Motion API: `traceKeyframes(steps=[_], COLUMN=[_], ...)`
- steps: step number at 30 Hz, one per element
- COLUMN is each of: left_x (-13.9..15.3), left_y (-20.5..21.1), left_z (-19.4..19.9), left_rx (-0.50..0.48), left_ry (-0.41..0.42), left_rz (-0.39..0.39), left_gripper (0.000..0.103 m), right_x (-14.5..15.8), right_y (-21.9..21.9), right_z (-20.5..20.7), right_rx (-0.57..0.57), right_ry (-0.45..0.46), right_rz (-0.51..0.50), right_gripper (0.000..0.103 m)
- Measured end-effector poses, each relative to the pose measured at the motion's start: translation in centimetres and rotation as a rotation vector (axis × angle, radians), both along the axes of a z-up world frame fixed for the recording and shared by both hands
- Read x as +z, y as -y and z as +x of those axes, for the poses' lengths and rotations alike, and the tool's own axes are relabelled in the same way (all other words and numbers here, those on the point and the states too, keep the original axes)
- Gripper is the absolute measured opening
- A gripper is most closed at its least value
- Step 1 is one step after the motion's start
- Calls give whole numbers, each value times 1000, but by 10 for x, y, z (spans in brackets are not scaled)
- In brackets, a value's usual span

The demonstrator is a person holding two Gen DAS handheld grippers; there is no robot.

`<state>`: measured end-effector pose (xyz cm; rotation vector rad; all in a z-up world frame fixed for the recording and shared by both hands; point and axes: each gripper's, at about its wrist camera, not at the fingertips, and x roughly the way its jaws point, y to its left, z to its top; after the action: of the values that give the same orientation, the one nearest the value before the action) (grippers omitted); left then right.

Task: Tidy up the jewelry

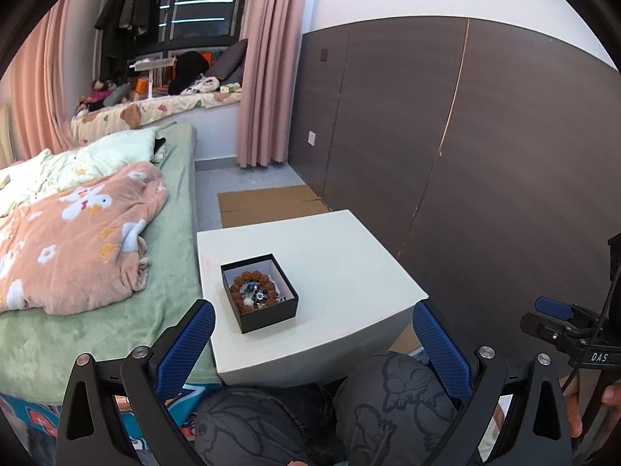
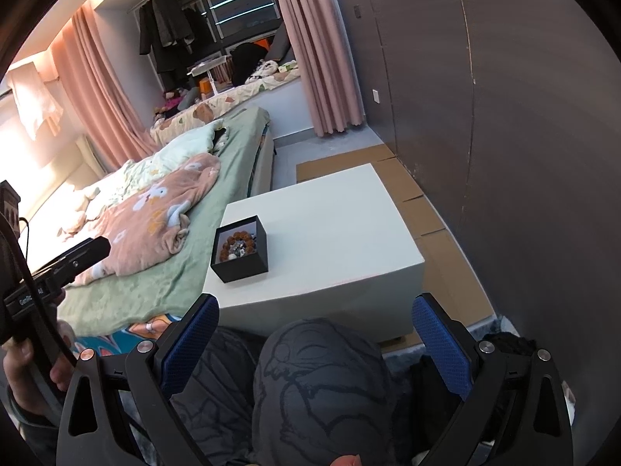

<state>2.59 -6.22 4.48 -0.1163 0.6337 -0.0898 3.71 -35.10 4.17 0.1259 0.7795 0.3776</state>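
Note:
A small black open box (image 1: 259, 295) stands on a white table (image 1: 349, 264), near its left front corner. Inside lies a brown beaded bracelet (image 1: 248, 286) with other small dark and silvery jewelry pieces. The box also shows in the right wrist view (image 2: 240, 249) with the bracelet (image 2: 236, 244) in it. My left gripper (image 1: 313, 343) is open and empty, held back from the table above the person's knees. My right gripper (image 2: 315, 337) is open and empty, also short of the table's front edge. Each gripper shows at the edge of the other's view.
A bed (image 1: 97, 272) with a green sheet and pink blanket adjoins the table's left side. A dark panelled wall (image 1: 465, 155) runs along the right. Flat cardboard (image 1: 271, 204) lies on the floor behind the table. The person's knees (image 1: 388, 400) are below the grippers.

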Motion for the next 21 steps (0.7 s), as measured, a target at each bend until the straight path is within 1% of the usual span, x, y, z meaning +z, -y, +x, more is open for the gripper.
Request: traceKeyframes(steps=[7, 12, 21], left_x=[-1, -4, -4], left_y=[-2, -5, -4], left_z=[0, -2, -4], left_rx=[8, 17, 11], left_ry=[-1, -1, 4], left_rz=[1, -13, -11], left_gripper=[102, 102, 102], right_x=[0, 2, 1], right_y=[1, 4, 3], right_z=[0, 0, 0], right_rx=[-1, -2, -1], right_ry=[-1, 3, 3], right_rz=[-1, -4, -5], right_gripper=[100, 100, 101])
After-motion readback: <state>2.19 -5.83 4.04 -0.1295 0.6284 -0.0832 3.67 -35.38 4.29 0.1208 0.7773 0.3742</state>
